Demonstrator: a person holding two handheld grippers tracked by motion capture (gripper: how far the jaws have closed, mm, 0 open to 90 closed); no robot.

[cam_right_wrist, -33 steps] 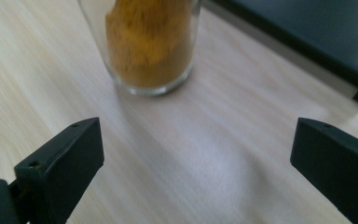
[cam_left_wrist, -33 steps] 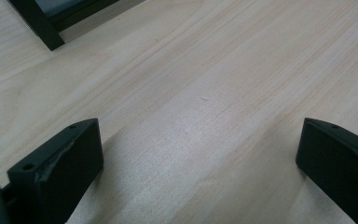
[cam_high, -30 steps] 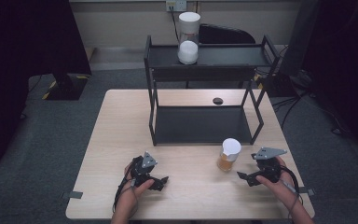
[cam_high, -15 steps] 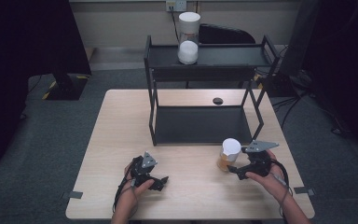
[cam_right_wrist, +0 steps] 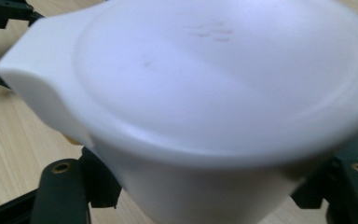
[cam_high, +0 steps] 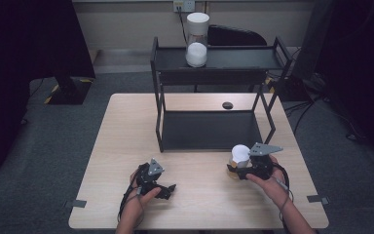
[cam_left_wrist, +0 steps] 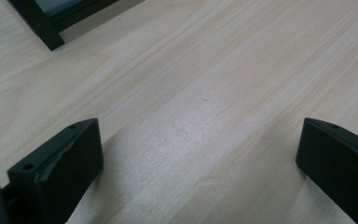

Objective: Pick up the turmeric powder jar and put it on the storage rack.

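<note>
Right gripper view showed the cup [cam_right_wrist: 214,107] between the right gripper's [cam_high: 241,168] spread jaws, closing judged next; the left gripper [cam_left_wrist: 200,163] gaped empty.

Both grippers black, two blocky jaws each. Left gripper [cam_high: 161,187]: grey three-cornered plate on top, black cable trailing back past the hand. Right gripper [cam_high: 236,169]: same plate and cable, brass-coloured screw inserts near jaw bases. Forearms bare, no sleeves.
</note>
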